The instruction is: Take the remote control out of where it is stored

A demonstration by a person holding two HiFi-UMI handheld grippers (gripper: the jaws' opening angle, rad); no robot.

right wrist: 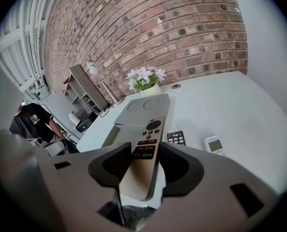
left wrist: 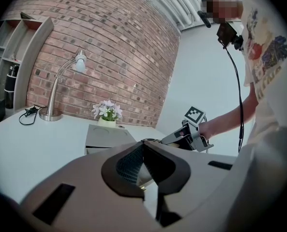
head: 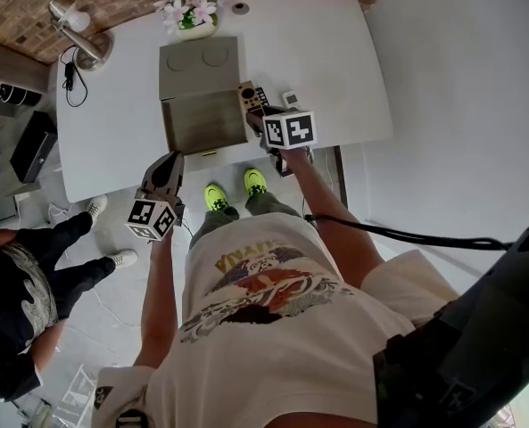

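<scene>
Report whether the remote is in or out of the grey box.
Out: the remote is clamped in the right gripper, held in the air outside the open grey box.

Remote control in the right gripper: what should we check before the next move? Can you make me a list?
1. Grip of the right gripper on the remote control: ok, the jaws clamp its sides.
2. The remote control out of the drawer: ok, held beside it.
3. The drawer shut: not ok, it stands open.
4. Bare table for setting down: ok, on the right.
5. Way ahead free: not ok, a black keypad and a white remote lie just ahead.
6. The left gripper free: ok, jaws together, nothing in them.
</scene>
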